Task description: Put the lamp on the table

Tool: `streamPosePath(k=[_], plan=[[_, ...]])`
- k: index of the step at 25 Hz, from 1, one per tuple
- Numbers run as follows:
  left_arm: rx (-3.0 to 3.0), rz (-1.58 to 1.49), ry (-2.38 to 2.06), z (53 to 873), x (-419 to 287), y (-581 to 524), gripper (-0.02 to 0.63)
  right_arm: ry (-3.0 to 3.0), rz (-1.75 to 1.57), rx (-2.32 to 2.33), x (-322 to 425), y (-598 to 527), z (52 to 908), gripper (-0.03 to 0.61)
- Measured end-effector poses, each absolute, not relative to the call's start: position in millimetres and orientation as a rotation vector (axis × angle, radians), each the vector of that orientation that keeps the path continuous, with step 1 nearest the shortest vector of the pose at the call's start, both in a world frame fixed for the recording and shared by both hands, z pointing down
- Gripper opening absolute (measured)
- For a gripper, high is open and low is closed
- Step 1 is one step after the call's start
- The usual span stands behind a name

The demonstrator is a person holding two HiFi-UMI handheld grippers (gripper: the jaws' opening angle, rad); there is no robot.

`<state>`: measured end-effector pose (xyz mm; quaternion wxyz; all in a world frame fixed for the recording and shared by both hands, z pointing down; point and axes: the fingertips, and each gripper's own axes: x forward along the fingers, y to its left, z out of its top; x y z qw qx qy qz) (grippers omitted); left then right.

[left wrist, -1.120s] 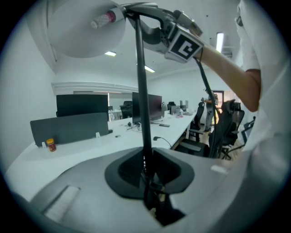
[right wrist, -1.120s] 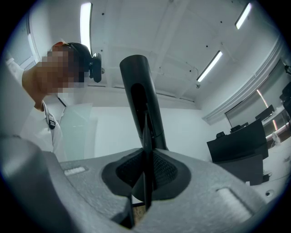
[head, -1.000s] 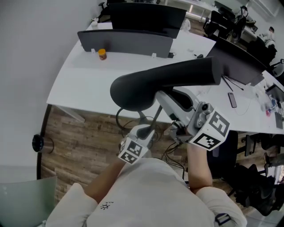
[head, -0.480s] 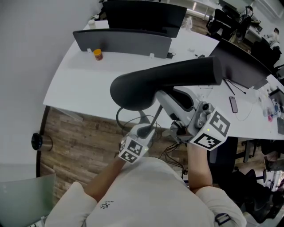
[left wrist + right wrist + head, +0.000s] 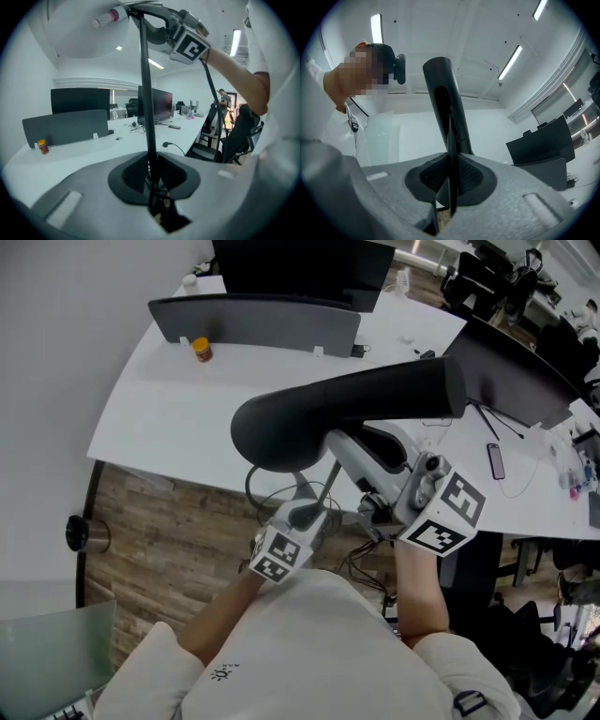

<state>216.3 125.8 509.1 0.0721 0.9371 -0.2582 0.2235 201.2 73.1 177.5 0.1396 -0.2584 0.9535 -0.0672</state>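
Matt lamp [image 5: 347, 413], smooth table [image 5: 178, 418]

A white desk [image 5: 178, 418] carrying a grey divider screen [image 5: 253, 322] and a black monitor [image 5: 300, 268] stands on wood-plank floor [image 5: 159, 531] beside a white wall [image 5: 47, 352]. Strip lights [image 5: 510, 62] line the ceiling.

shirt [image 5: 309, 652]: white, short sleeves, small dark print [image 5: 223, 673] on its left side | left gripper [image 5: 152, 187]: grey moulded shell, black pads [image 5: 129, 176] | right gripper [image 5: 450, 187]: same grey shell (its pads [image 5: 469, 176] look ribbed) | marker cubes [image 5: 442, 517]: white faces with black square patterns, one on each gripper
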Motion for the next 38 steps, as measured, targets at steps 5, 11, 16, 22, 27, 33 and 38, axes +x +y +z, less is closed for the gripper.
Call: streamPosePath(k=[5,11,16,22,27,33,38], plan=[[2.8,0.683,-0.781,513,211,125,0.052,2.762,-0.213,-0.735,196,70,182,0.04],[2.797,0.689,-0.764,516,199,115,0.052,2.773,-0.22,-0.742,183,55,186,0.039],[2.806,0.665,-0.748,512,175,70,0.052,2.789,-0.213,-0.752,154,12,185,0.04],[2.804,0.683,-0.764,510,152,40,0.051,2.785,-0.21,-0.733,136,-14,182,0.04],[2.803,0.697,-0.762,509,127,9,0.051,2.794,-0.201,-0.727,112,-40,182,0.04],[2.821,0.667,-0.715,516,95,-38,0.051,2.8,-0.199,-0.777,75,-91,189,0.039],[2.842,0.664,-0.652,517,79,-59,0.051,2.798,-0.191,-0.828,56,-113,192,0.04]])
